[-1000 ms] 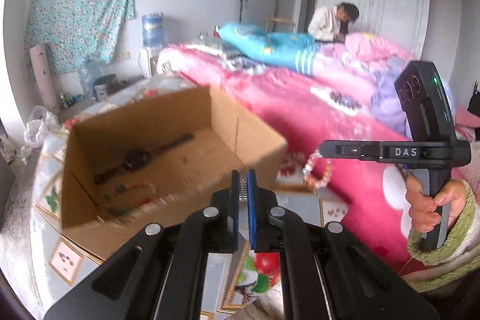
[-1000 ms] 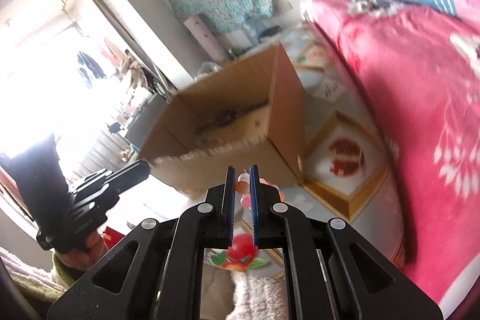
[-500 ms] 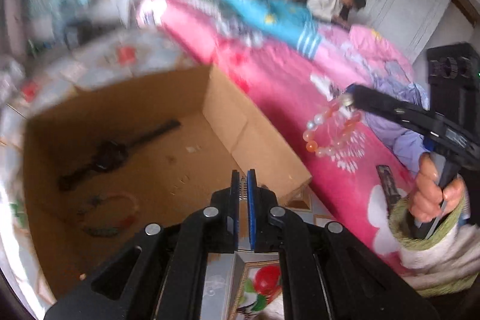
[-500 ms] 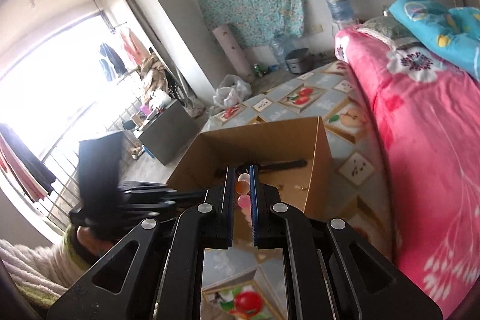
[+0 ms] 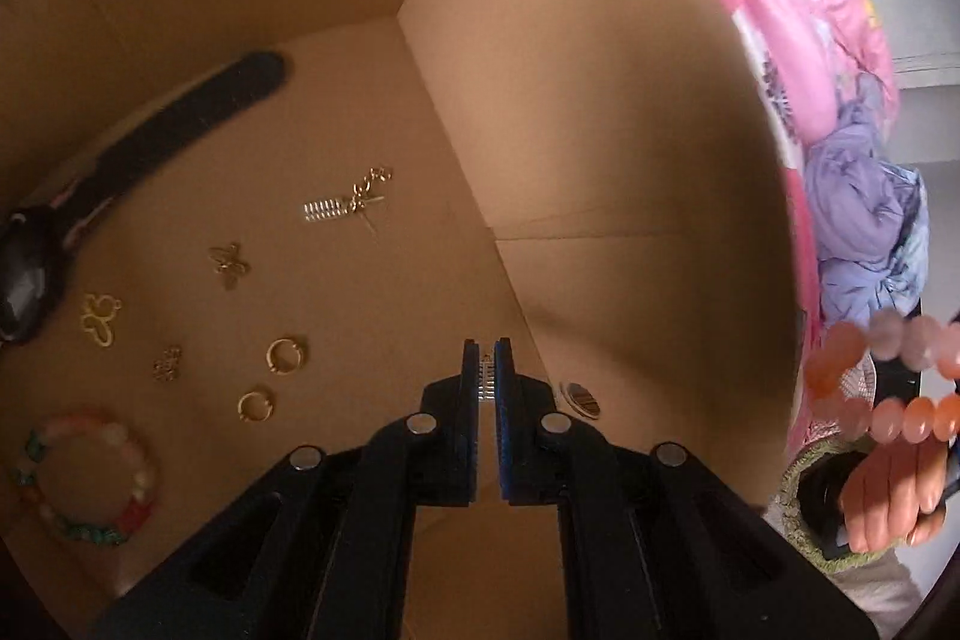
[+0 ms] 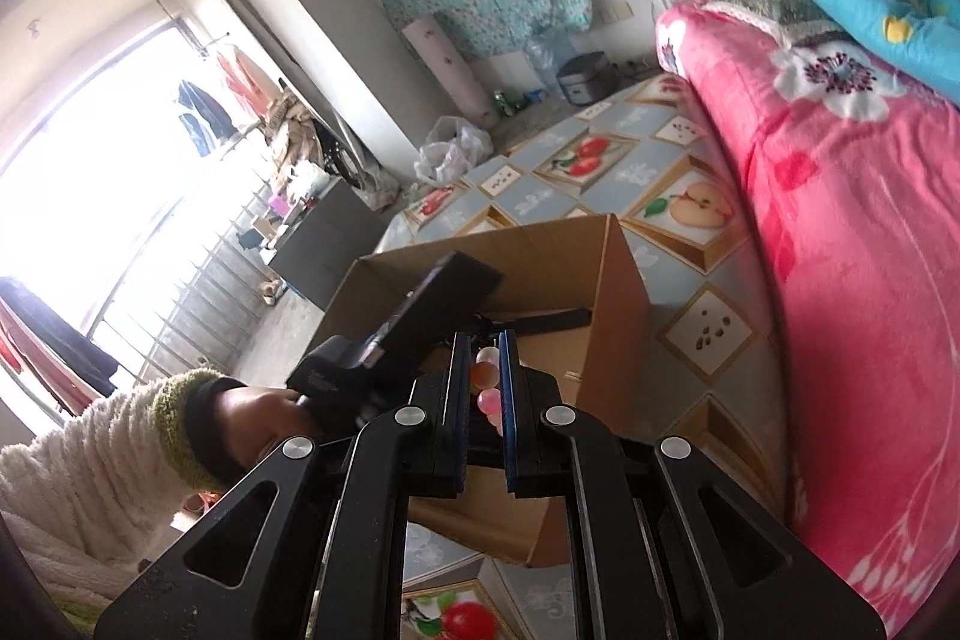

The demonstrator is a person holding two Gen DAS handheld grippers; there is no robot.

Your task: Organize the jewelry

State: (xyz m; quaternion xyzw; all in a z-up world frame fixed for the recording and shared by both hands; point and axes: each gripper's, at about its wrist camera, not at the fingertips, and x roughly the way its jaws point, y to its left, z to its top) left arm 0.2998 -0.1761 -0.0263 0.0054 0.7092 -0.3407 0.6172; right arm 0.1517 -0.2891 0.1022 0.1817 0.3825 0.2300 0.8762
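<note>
- Noted inside cardboard box [image 5: 600, 130], far left of left wrist view: one black wristwatch [image 5: 90, 196], strap running up toward the back wall.
- Counted low on the box floor at left: one multicoloured bead bracelet [image 5: 84, 478], lying flat.
- Counted right of the watch: two gold butterfly charms [image 5: 101, 319], one small dark gold charm [image 5: 167, 363], two gold rings [image 5: 285, 355], one silver comb-like piece with a gold clasp [image 5: 348, 205].
- Found left gripper [image 5: 486, 370] clenched, jaws nearly together, pointing down into the box; a small silver toothed piece seen between the tips, grip on it not certain.
- Noted one oval striped stone [image 5: 581, 399] on the floor just right of that gripper.
- Seen at far right, outside the box: one pink-orange bead bracelet [image 5: 888, 400], blurred, hanging above a hand [image 5: 894, 490].
- In right wrist view: right gripper [image 6: 483, 376] clamped on that same bracelet, beads showing between the jaws, held above the near edge of the box.
- One pink blanket [image 6: 840, 250] at right.
</note>
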